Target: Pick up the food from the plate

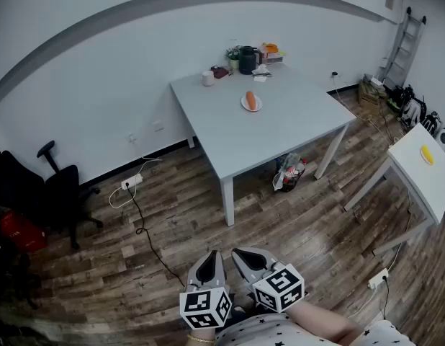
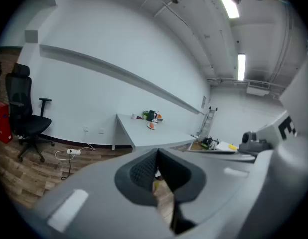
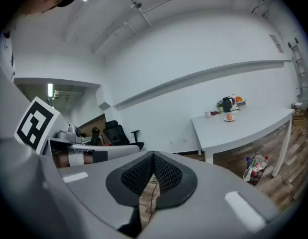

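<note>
An orange piece of food (image 1: 250,99) lies on a small white plate (image 1: 256,108) on the grey table (image 1: 280,128) across the room. The same plate (image 2: 151,127) shows small and far in the left gripper view, and the plate (image 3: 229,118) is also distant in the right gripper view. My left gripper (image 1: 211,256) and right gripper (image 1: 242,254) hang side by side at the bottom of the head view, over the wooden floor and well short of the table. Both have their jaws shut with nothing between them: left gripper (image 2: 156,152), right gripper (image 3: 153,155).
A dark kettle (image 1: 247,60), a white cup (image 1: 208,78) and small items crowd the table's far end. A bag of litter (image 1: 289,173) lies under it. A power strip (image 1: 131,182) with a cable, a black office chair (image 1: 60,189), a second white table (image 1: 424,168) and a ladder (image 1: 402,45) surround it.
</note>
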The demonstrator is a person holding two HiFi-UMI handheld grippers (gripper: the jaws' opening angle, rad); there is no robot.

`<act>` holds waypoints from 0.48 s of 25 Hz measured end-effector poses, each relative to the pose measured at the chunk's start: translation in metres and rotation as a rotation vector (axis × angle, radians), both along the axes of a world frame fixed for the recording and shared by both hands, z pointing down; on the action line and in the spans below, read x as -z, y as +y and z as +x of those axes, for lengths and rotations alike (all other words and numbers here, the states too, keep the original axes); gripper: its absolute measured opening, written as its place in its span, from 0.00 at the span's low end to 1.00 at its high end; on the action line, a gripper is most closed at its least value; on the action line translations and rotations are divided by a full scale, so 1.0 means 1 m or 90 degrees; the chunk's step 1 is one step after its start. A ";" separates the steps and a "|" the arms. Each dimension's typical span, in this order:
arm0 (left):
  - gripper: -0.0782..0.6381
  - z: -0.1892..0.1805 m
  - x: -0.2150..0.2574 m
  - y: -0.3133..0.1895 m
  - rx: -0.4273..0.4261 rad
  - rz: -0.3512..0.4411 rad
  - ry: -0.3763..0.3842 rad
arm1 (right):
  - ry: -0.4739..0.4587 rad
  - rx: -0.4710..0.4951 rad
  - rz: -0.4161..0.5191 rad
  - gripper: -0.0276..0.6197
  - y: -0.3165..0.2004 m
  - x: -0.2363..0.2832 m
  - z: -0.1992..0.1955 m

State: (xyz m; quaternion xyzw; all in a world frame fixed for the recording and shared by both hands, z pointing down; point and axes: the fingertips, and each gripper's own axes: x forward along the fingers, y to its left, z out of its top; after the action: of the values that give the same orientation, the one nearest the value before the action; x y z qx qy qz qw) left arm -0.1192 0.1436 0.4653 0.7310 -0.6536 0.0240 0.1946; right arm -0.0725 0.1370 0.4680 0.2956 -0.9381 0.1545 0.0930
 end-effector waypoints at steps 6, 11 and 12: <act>0.12 -0.007 -0.012 0.005 -0.006 -0.018 -0.002 | 0.015 -0.028 -0.016 0.04 0.002 -0.012 0.007; 0.12 -0.008 -0.019 -0.009 -0.016 -0.025 0.002 | 0.017 -0.048 -0.026 0.04 -0.015 -0.019 0.009; 0.12 -0.009 -0.021 -0.014 -0.017 -0.027 0.003 | 0.018 -0.048 -0.025 0.04 -0.021 -0.020 0.008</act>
State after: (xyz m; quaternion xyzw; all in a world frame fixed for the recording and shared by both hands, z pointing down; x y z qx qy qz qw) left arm -0.1280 0.1293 0.4863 0.7353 -0.6429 0.0384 0.2112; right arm -0.0647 0.1160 0.4882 0.3312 -0.9217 0.1718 0.1060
